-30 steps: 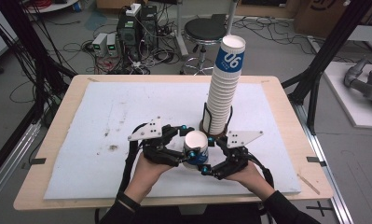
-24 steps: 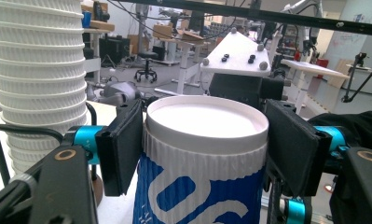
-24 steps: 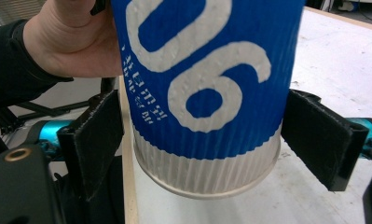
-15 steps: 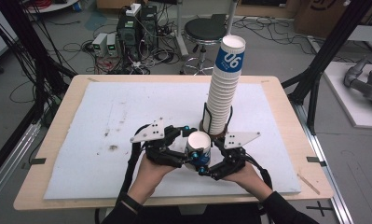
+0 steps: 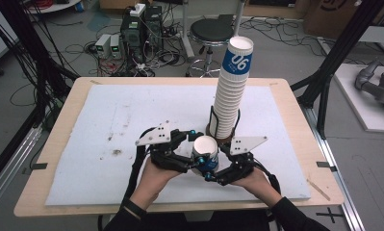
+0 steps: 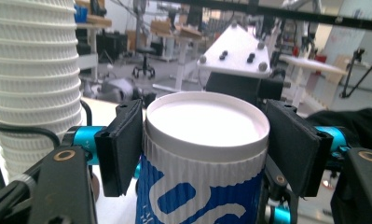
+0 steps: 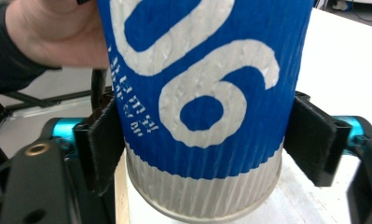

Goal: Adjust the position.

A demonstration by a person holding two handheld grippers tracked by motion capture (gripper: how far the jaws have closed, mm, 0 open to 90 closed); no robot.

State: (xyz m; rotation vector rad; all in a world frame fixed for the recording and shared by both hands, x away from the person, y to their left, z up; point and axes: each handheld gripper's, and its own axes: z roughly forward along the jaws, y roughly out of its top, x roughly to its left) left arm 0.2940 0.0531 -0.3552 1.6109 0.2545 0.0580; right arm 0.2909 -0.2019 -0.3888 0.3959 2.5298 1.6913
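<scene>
A single blue-and-white paper cup (image 5: 205, 153) stands upside down, base up, near the front of the counter (image 5: 59, 144), on the white mat (image 5: 112, 120). It sits between the two tongs, which meet over it from either side.

The left tongs (image 5: 192, 154) are clamped on the cup just under its upturned base; in the left gripper view both pads press the ribbed wall of the cup (image 6: 207, 154). The right tongs (image 5: 212, 171) take it lower down, near the rim on the mat. Their jaws have just been closing with the cup (image 7: 202, 107) between them, and the pads sit at its sides; the left pad touches, while whether the right one presses I cannot tell.

Just behind the cup, touching distance from the tongs, rises a tall stack of cups (image 5: 230, 91) in a wire holder (image 5: 212, 122), leaning slightly right. It crowds the left edge of the left gripper view (image 6: 32, 79). A stool (image 5: 211, 31) stands on the floor beyond the counter.
</scene>
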